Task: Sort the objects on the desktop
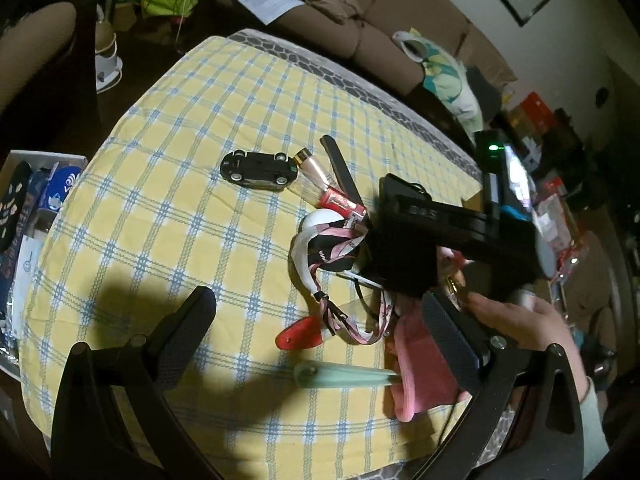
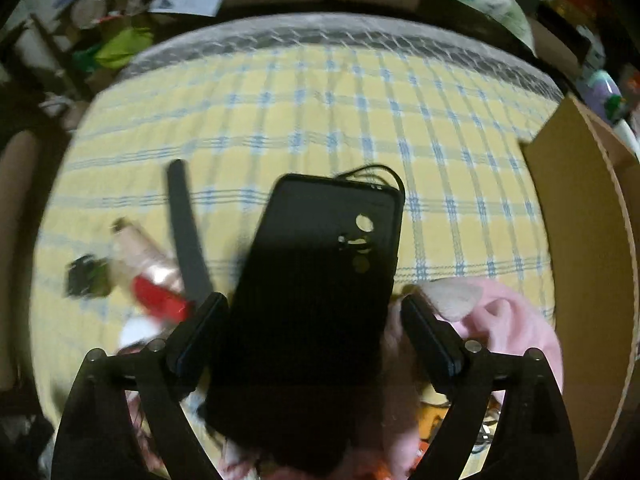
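Fingers of the right gripper [image 2: 314, 322] are standing spread either side of the black phone case [image 2: 320, 280], apparently releasing it near the tablecloth's [image 2: 280, 120] near-right edge; left gripper [image 1: 316, 320] is gaping, empty.

A cluttered home living room: brown sofa [image 1: 372, 20], cloth-covered table [image 1: 224, 92].

A black phone case [image 2: 320, 280] lies between the right tool's [image 2: 314, 320] spread fingers, over the checked cloth [image 2: 320, 112].
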